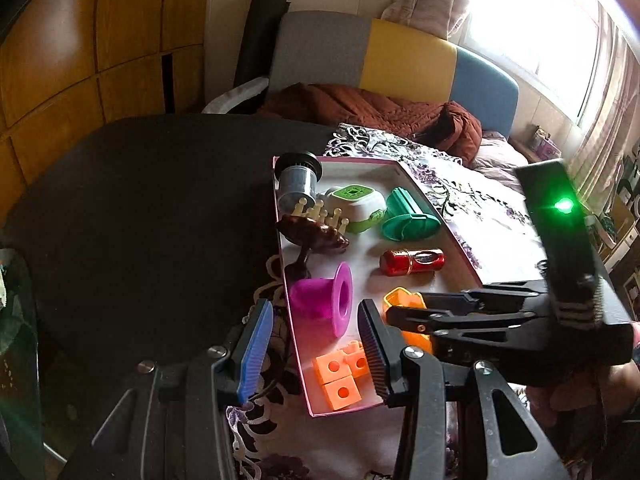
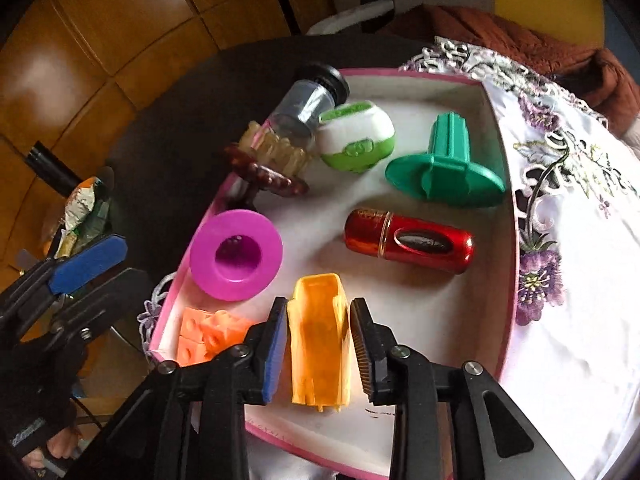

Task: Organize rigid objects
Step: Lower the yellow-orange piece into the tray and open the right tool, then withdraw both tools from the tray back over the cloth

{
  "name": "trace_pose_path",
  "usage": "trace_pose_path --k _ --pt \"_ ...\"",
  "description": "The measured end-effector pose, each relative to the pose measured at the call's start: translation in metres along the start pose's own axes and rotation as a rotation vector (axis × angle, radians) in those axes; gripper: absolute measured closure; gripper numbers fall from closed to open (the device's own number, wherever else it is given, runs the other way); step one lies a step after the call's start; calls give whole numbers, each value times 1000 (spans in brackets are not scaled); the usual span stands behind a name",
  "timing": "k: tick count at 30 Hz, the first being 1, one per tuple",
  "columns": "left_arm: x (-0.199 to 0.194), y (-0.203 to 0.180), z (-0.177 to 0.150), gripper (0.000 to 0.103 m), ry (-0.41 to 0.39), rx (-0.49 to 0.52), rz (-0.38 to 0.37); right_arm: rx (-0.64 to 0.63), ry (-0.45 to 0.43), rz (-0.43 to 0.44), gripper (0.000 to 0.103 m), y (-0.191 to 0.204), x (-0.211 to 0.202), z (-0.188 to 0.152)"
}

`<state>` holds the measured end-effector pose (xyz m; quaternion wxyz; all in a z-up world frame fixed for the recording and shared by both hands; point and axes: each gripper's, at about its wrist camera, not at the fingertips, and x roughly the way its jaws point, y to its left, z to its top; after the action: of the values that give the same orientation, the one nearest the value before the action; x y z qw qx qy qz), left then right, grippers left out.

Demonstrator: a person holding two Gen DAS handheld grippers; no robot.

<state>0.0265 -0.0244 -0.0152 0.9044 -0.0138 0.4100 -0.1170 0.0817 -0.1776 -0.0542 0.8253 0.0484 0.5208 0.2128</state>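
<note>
A pink-rimmed box (image 2: 514, 248) on a flowered cloth holds a magenta cup (image 2: 236, 254), orange cubes (image 2: 208, 336), a red bottle (image 2: 408, 242), a green stand (image 2: 448, 172), a green-and-white case (image 2: 356, 140), a clear jar (image 2: 308, 108) and a brown brush (image 2: 264, 168). An orange hollow piece (image 2: 318, 340) lies on the box floor near its front rim. My right gripper (image 2: 319, 305) straddles it, open, with thin gaps at both pads. My left gripper (image 1: 316, 312) hovers open over the box's left wall (image 1: 282, 264), near the magenta cup (image 1: 324, 300), holding nothing.
A dark round table (image 1: 140, 220) lies left of the box. The flowered cloth (image 2: 580, 280) spreads to the right. Behind are a brown quilt (image 1: 380, 108), a colourful headboard (image 1: 408, 60) and wooden panels (image 1: 60, 60). Wrappers (image 2: 84, 212) sit at the far left.
</note>
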Motion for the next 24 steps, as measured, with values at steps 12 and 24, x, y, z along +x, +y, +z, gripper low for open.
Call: trace_pose_path --k 12,24 --pt "-4 -9 3 58 -8 28 19 59 -191 -42 36 -23 -68 -5" --pt "-9 -27 7 58 -20 82 21 242 -299 -199 25 -109 -123 -15"
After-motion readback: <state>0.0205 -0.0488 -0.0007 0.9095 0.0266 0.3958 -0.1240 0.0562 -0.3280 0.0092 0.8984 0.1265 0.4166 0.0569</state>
